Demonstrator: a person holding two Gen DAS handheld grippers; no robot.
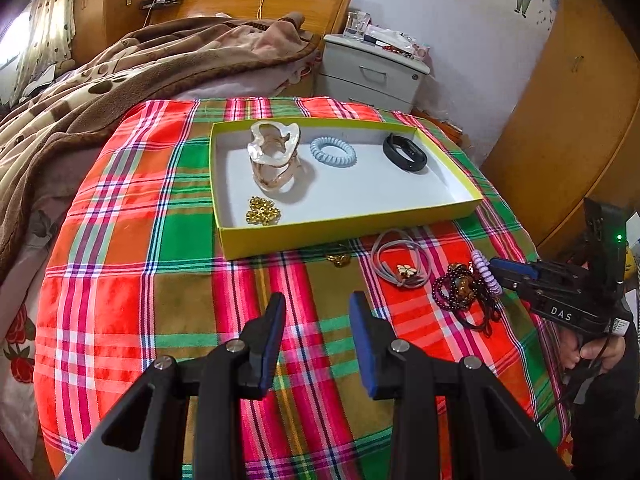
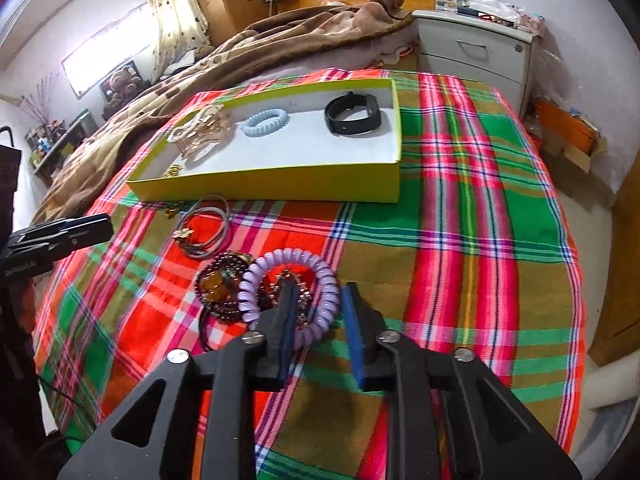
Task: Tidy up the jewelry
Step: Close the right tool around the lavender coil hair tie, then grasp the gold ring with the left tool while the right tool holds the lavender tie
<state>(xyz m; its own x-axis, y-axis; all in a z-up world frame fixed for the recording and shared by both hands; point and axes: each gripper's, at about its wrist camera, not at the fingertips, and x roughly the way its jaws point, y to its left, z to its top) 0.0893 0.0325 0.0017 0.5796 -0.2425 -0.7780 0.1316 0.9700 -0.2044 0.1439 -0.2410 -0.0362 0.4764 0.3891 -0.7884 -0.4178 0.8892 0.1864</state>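
Holding four pieces, the yellow tray sits on the plaid cloth (one clip, one blue coil, one black band, one gold chain); right gripper straddles the lilac coil tie, jaws not yet pressing; left gripper gapes empty.

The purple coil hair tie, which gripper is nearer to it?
Right. The right gripper straddles the purple coil hair tie's near side; the left gripper hangs open over bare cloth, well aside.
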